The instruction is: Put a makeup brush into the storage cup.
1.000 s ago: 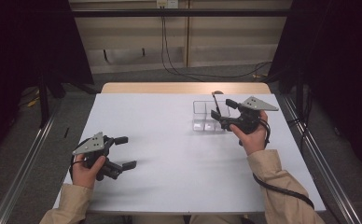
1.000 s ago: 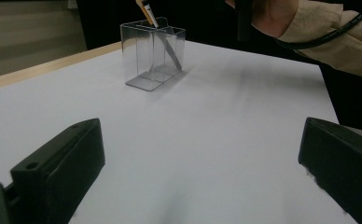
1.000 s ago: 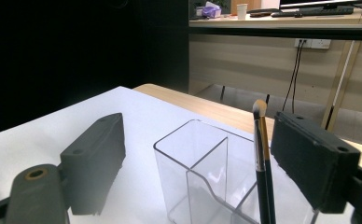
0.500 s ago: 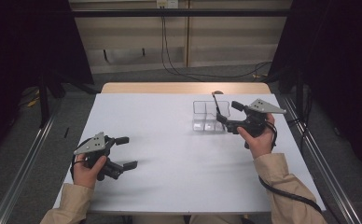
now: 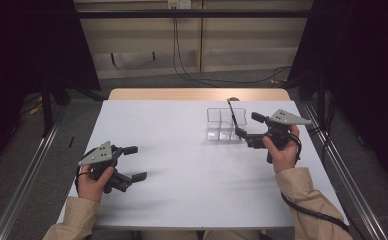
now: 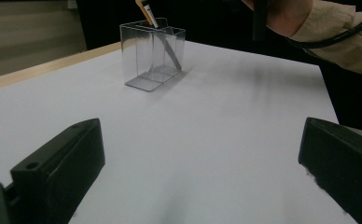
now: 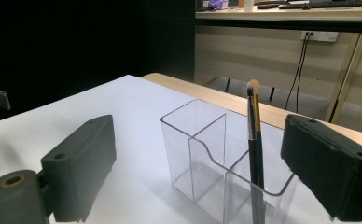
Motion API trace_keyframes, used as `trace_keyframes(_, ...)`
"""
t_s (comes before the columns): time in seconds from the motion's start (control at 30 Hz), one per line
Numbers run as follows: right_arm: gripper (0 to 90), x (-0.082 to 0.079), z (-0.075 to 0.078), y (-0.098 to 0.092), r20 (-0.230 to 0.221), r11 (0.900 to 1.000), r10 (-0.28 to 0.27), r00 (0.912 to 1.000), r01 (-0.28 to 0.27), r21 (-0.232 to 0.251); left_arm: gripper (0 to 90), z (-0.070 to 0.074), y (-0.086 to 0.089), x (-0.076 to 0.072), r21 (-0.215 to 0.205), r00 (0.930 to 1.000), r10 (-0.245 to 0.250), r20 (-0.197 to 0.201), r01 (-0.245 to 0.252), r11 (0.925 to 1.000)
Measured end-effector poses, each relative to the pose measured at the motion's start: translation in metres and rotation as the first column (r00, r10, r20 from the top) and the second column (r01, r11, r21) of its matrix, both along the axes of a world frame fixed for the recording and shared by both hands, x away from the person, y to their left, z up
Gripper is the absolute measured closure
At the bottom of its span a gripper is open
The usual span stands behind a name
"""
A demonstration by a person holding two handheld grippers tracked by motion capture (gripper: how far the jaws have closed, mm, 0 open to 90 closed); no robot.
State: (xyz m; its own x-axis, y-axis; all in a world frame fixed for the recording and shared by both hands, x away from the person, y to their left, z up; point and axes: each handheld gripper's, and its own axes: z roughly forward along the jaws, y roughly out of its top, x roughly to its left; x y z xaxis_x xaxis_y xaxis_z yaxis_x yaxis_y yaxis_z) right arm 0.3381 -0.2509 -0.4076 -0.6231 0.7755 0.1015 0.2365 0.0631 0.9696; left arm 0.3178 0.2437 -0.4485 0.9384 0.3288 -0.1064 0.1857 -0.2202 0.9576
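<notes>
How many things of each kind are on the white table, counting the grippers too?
Clear holder: 1
Brush: 1, standing in the holder
Left gripper: 1, jaws open
Right gripper: 1, jaws open and just been opening, nothing pressed between them
Total: 4

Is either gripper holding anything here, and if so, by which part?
Nothing is held. The right gripper stands open; the brush rests free in the holder. The left gripper is open, empty.
</notes>
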Motion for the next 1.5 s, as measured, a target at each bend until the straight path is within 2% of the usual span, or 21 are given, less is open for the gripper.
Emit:
trace_keyframes(0.27,8.4,-0.007,0.002,-0.004,0.006,1.000,0.016,0.9999,-0.015,-0.018,0.3,0.000,0.000,0.000,0.003,1.0000,0.002,0.004,-0.002,1.0000)
trace_keyframes(0.73,8.2,-0.020,0.000,-0.019,0.009,1.000,0.002,1.0000,-0.002,-0.022,0.2,0.001,0.000,-0.001,-0.008,1.0000,0.008,0.002,-0.008,0.9999)
trace_keyframes(1.5,8.1,-0.037,-0.008,-0.031,-0.012,0.998,0.012,0.9999,-0.012,-0.058,0.2,0.002,0.000,-0.001,-0.002,0.9999,0.008,0.007,-0.008,1.0000)
